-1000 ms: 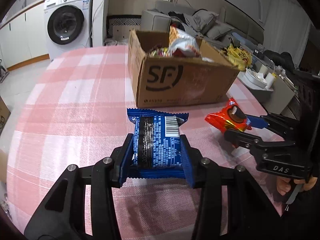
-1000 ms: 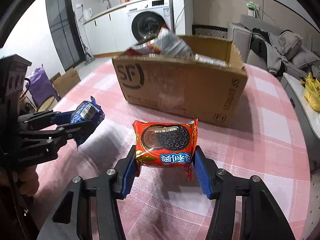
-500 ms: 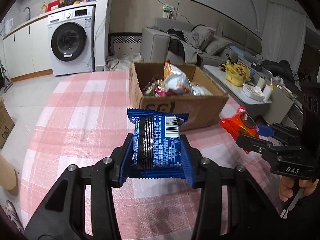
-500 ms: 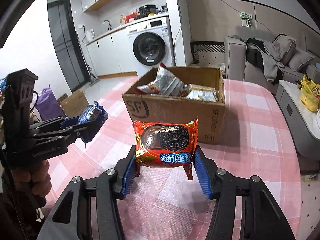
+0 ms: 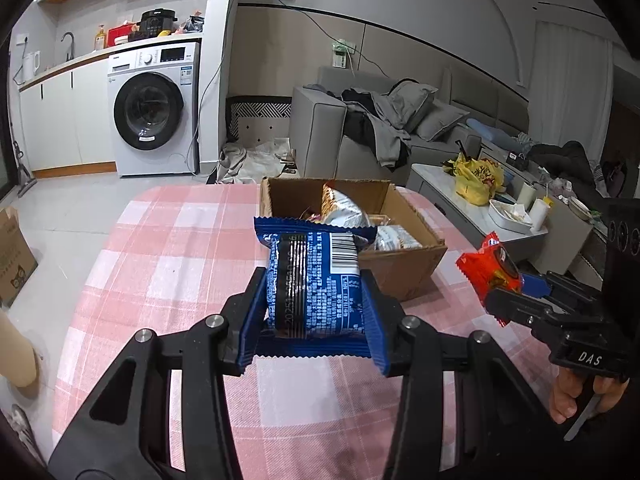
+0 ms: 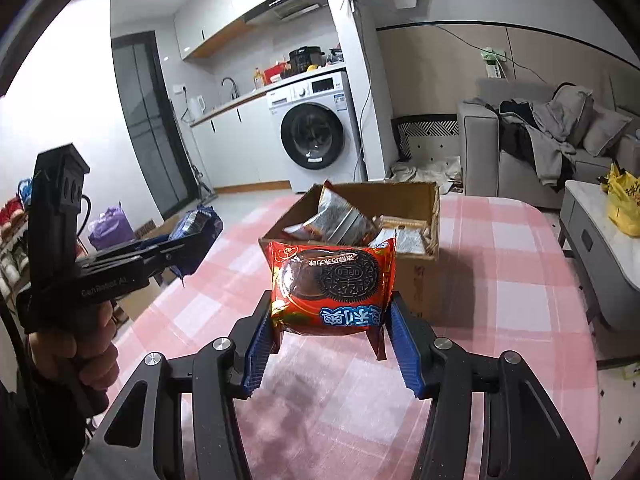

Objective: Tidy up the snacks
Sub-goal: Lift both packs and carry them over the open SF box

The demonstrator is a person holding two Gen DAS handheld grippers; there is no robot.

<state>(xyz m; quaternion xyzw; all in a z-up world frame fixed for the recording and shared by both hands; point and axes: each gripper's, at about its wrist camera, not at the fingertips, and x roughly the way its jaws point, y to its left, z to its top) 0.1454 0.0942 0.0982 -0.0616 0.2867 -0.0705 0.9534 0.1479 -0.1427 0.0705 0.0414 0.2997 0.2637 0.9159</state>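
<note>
My left gripper point(image 5: 313, 320) is shut on a blue snack packet point(image 5: 314, 280) and holds it above the pink checked table point(image 5: 168, 256), in front of the cardboard box point(image 5: 404, 272). My right gripper point(image 6: 328, 332) is shut on a red Oreo packet point(image 6: 332, 284), also held above the table short of the box point(image 6: 424, 292). The box holds several snack bags point(image 6: 336, 220). In the left wrist view the right gripper point(image 5: 508, 288) with the red packet point(image 5: 488, 268) is to the right; in the right wrist view the left gripper point(image 6: 192, 248) with the blue packet point(image 6: 196, 224) is to the left.
A washing machine point(image 5: 152, 112) and counter stand behind the table. A grey sofa point(image 5: 360, 128) with clothes and a low white table point(image 5: 480, 216) with a yellow bag are at the right. A cardboard box point(image 5: 12, 256) sits on the floor at the left.
Both grippers have risen with their packets and tilted up, so the box now appears lower and farther, with its inside visible. Both grips are unchanged.
</note>
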